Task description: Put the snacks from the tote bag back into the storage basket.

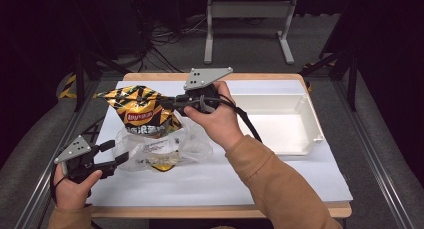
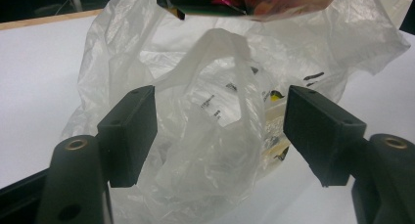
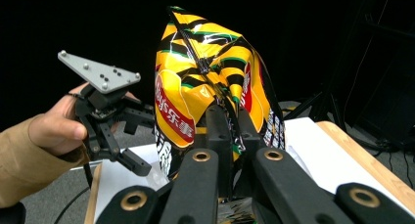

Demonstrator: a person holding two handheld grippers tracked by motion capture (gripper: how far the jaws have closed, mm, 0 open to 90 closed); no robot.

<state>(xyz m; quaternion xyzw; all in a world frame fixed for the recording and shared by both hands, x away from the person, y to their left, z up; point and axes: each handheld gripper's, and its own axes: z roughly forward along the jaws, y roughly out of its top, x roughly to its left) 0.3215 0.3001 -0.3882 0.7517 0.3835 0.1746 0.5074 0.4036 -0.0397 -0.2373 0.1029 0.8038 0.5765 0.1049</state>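
While the right tool (image 3: 230,131) clamps the chip bag (image 1: 142,111), its base hidden behind the clear plastic bag (image 1: 165,149) — left tool (image 2: 220,131) released

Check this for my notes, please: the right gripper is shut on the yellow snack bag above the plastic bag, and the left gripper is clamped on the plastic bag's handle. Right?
Not quite. The left gripper is open: in the left gripper view its pads stand apart on either side of the plastic bag, not pressing it. The right gripper is indeed shut on the snack bag.
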